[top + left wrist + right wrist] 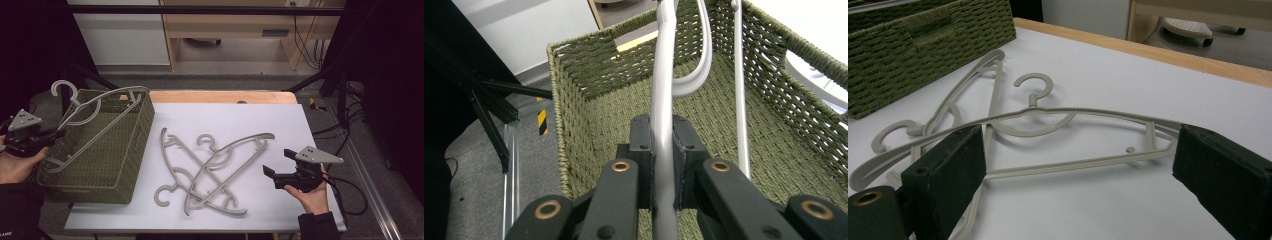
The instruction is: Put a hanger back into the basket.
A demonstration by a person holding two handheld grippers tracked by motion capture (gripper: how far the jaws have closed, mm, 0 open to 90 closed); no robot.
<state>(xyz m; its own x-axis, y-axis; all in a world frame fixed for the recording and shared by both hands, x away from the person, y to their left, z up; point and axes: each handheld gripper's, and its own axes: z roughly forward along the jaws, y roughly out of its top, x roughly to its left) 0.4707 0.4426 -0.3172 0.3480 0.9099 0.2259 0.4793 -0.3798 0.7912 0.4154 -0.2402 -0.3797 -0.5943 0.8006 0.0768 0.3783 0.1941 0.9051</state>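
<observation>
My left gripper (54, 135) is shut on a thin grey clothes hanger (100, 132) at the left rim of a green woven basket (142, 130). The hanger lies slanted across the basket, its hook sticking up past the far left corner. In the left gripper view the black pads (642, 145) squeeze the hanger's arm (664, 75) over the basket's woven floor (614, 120). Two more grey hangers (235, 150) (175, 170) lie crossed on the white table. My right gripper (278, 162) hovers open just right of them; in its own view the gripper (1080, 165) frames the nearer hanger (1073, 112) without touching it.
The white tabletop (225, 115) has a wooden strip (220, 96) along its far edge. Cables (350, 185) trail off the right side by a metal rail. A pale cabinet (120, 35) and a wooden desk stand on the floor beyond the table.
</observation>
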